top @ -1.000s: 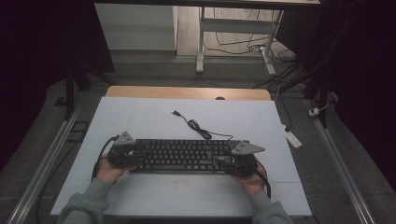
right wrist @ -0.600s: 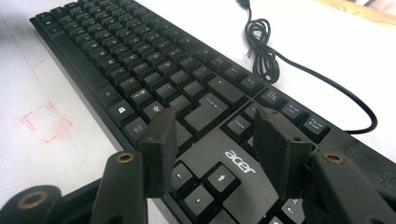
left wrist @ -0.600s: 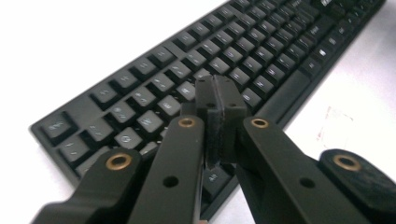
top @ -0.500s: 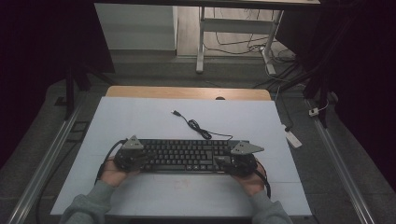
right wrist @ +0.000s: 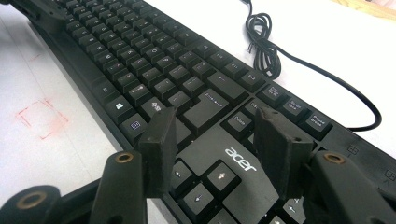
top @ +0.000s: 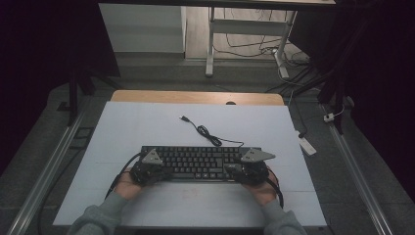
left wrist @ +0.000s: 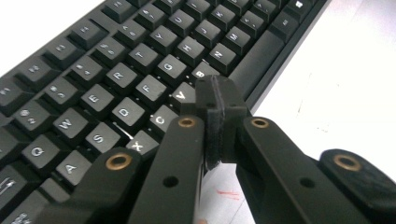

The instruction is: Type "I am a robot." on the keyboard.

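Nearest me, two hands hold the tools over a black keyboard point(top: 198, 163) lying across the near half of the white table point(top: 147, 127). At about eight o'clock of the board the left gripper point(left wrist: 219, 105) has just been closing; its jaws now meet with nothing between them, tips hovering by the V and B keys. At four o'clock the right gripper point(right wrist: 212, 135) stands partly open above the arrow keys. To press cleanly, I'd drop the closed tip squarely on one keycap. Beyond, at twelve o'clock, the cable point(top: 208, 133) coils.
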A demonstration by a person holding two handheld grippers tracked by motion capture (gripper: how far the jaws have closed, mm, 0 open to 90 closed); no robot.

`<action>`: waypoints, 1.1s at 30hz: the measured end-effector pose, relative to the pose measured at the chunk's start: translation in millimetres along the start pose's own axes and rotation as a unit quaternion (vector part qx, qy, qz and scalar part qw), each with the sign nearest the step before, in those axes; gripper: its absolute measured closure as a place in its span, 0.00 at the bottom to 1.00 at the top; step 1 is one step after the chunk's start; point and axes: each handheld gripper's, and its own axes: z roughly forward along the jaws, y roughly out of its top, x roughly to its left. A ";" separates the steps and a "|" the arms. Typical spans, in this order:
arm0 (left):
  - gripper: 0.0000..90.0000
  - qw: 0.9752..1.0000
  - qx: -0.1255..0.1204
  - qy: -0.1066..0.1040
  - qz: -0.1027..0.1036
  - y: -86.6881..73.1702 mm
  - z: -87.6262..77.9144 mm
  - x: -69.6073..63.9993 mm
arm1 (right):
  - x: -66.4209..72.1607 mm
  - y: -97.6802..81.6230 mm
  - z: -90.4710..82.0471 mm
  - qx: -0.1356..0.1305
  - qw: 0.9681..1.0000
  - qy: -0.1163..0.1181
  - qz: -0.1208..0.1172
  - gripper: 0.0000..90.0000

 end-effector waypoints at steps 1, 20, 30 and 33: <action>0.99 1.000 0.001 0.001 0.000 0.0 0.9 -0.6 | 0.0 0.0 0.0 0.000 1.000 0.000 0.000 0.55; 0.99 1.000 0.009 0.003 -0.002 -0.9 8.6 -1.8 | 0.3 0.3 -0.5 0.000 1.000 -0.002 -0.001 0.55; 0.94 0.999 -0.044 0.010 -0.012 1.4 -8.1 0.0 | -0.7 0.2 -1.1 0.000 1.000 -0.002 0.001 0.55; 0.81 0.997 -0.070 0.014 -0.026 1.2 -16.3 2.8 | -0.4 0.3 -1.1 0.000 1.000 -0.002 0.000 0.55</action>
